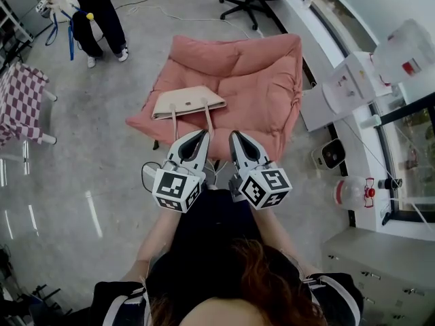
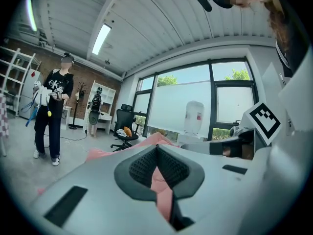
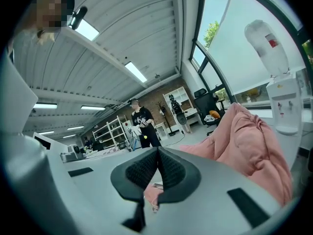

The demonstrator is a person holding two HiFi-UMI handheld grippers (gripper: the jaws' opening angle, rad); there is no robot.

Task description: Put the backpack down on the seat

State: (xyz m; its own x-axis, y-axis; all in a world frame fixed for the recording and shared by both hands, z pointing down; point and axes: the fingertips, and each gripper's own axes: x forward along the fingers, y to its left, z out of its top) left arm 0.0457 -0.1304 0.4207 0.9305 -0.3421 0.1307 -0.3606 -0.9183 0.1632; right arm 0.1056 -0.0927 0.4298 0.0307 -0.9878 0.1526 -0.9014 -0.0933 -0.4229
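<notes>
Beige backpack [image 1: 188, 102] lies crosswise on seat [image 1: 258, 80], straps [image 1: 208, 119] toward left tongs [image 1: 203, 136] and right tongs [image 1: 234, 136], both closed.

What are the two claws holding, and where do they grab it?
Nothing. The left claw and the right claw are both shut on nothing. The beige bag lies loose on the pink chair.

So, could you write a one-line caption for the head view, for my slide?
Head view: a beige bag lies on the pink seat; left gripper and right gripper, both shut, point toward it.
</notes>
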